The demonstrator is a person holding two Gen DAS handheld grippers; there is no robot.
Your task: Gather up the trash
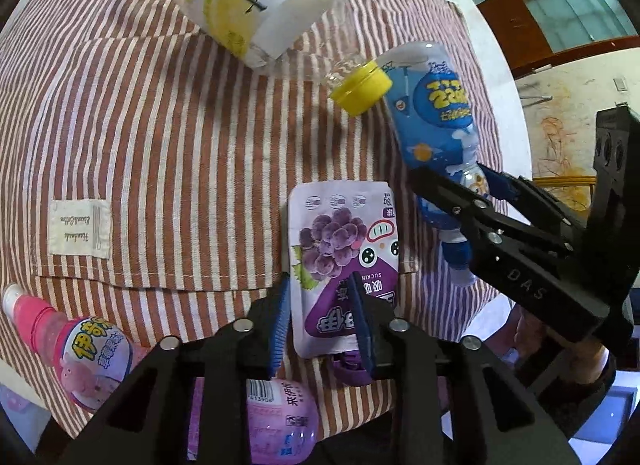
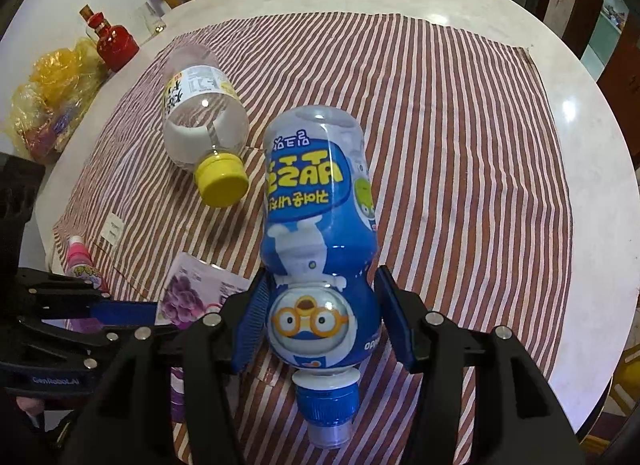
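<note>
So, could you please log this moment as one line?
right gripper: shut on blue bottle | left gripper: open around grape pouch | striped cloth: bottles remain

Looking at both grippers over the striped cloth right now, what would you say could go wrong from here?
1. The left gripper straddles the flat grape pouch; its pads might pinch the striped cloth too.
2. The right gripper holds the rounded blue bottle near its neck; it might swing or slip.

Black angular gripper (image 1: 320, 313) frames with silver screws, ribbed blue pads (image 1: 280, 317), white "DAS" lettering.
</note>
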